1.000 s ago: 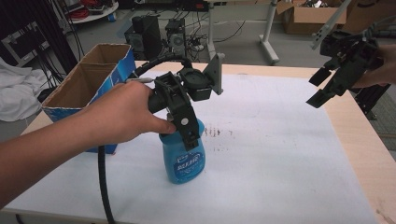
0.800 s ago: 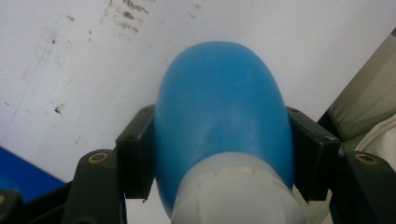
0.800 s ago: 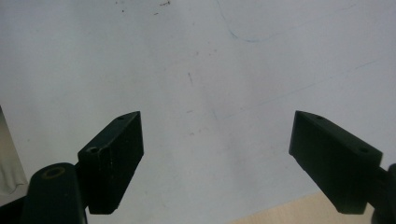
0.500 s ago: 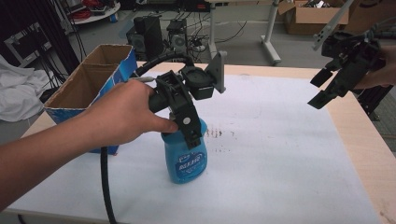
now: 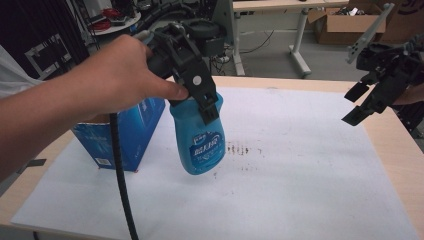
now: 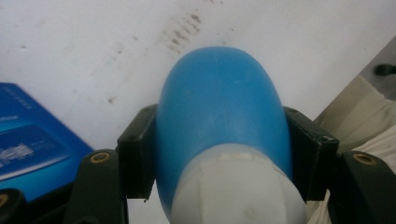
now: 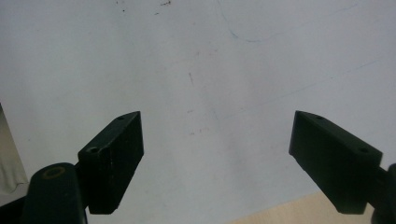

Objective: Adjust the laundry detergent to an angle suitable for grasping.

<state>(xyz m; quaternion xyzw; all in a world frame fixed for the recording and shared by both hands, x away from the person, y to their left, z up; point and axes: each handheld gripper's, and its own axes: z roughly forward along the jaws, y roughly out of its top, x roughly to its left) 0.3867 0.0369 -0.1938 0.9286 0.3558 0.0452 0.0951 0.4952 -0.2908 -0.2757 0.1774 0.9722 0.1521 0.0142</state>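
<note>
Left gripper (image 5: 202, 97) fingers clamp blue bottle (image 5: 200, 137) aloft; right gripper (image 5: 367, 102) fingers spread, empty.

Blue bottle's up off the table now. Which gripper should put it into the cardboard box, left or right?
Left, I'd say. The left gripper is already shut on the blue bottle, close beside the box. The right gripper is open with nothing between its jaws, across the table.

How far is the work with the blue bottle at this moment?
Done: the left gripper has clamped the blue bottle and holds it above the white sheet. In hand: carrying it beside the blue box. Left: setting it down; the right gripper waits open.
</note>
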